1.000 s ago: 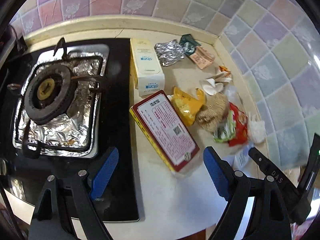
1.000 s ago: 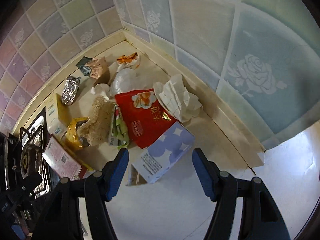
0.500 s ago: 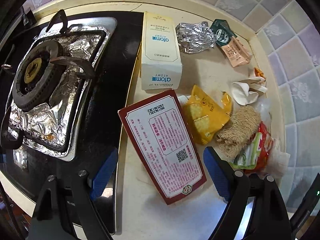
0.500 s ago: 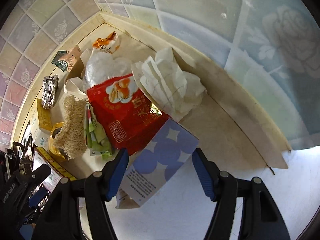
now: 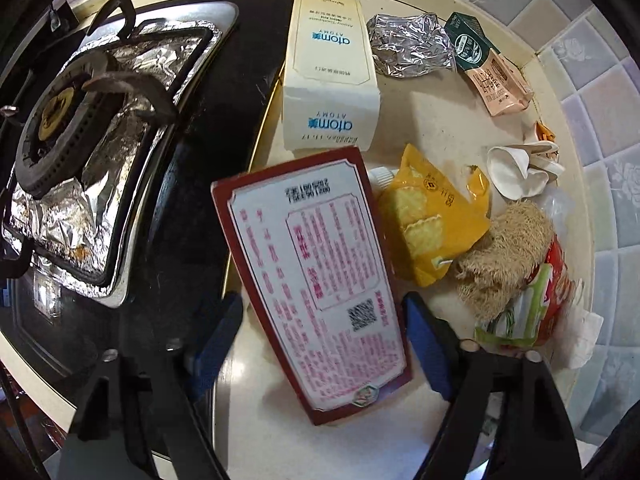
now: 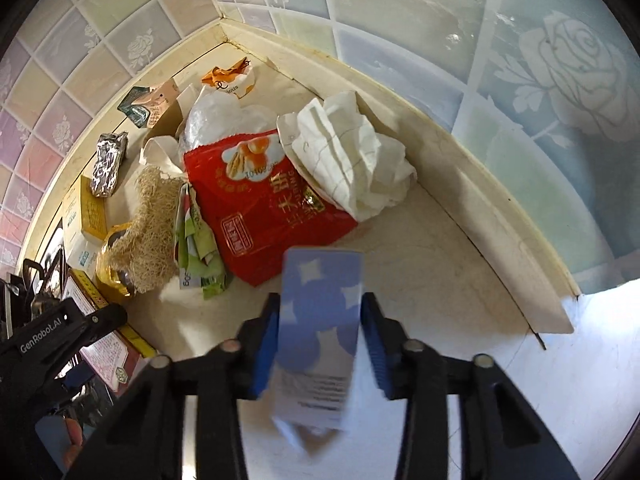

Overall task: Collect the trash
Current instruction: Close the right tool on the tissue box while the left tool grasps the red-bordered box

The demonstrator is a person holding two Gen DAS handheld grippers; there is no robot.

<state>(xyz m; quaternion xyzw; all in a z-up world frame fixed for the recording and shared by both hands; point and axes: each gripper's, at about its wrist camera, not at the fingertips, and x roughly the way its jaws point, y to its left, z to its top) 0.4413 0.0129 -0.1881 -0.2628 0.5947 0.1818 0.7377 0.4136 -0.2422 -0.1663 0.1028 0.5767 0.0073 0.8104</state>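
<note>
Blue carton sits pinched between the right gripper's jaws, near the counter edge, just clear of the red bag. Over by the stove, the red box lies flat between the left gripper's wide-spread fingers, not clamped. Risk, I'd say: the thin carton could crush or twist out if squeezed off-centre, and the left claw could shove the box into the yellow packet. Both tools point forward and down.

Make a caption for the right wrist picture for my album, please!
Right tongs squeeze a blue box above the counter, near a red bag and crumpled paper.
</note>
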